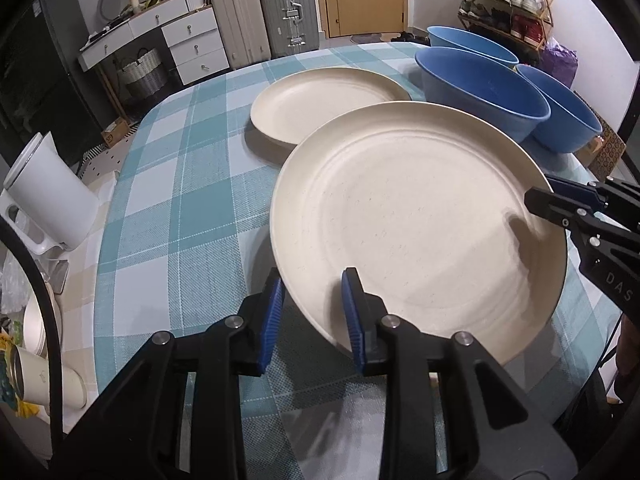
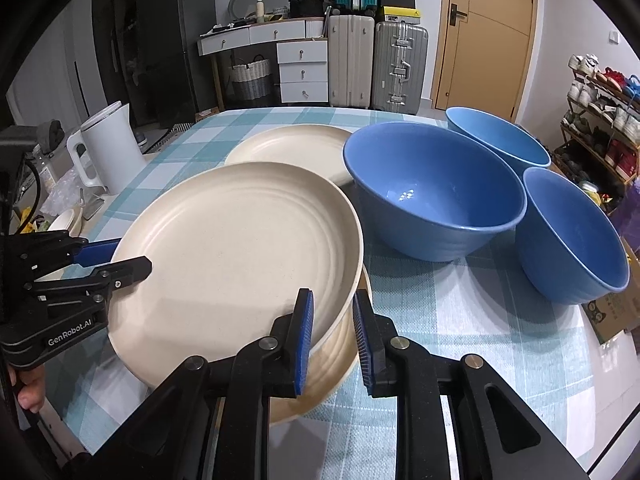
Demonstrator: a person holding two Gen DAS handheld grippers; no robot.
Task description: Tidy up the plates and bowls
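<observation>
A large cream plate (image 1: 420, 220) (image 2: 232, 248) is gripped at two sides of its rim. My left gripper (image 1: 312, 280) (image 2: 128, 258) straddles its left edge, one pad on top and one under it. My right gripper (image 2: 332, 300) (image 1: 544, 194) is shut on the right rim, pads inside and outside the wall. Directly beneath, slightly offset, lies a second cream plate (image 2: 332, 376). A third cream plate (image 1: 320, 104) (image 2: 288, 148) rests farther back. Three blue bowls (image 2: 432, 184) (image 2: 496, 136) (image 2: 572, 232) stand upright to the right.
The round table has a teal checked cloth (image 1: 180, 160). A white kettle (image 1: 48, 192) (image 2: 112, 152) stands off its left edge with cups (image 1: 24, 380) below. A cardboard box (image 2: 616, 312) sits beyond the right edge. Suitcases, drawers and a shoe rack line the walls.
</observation>
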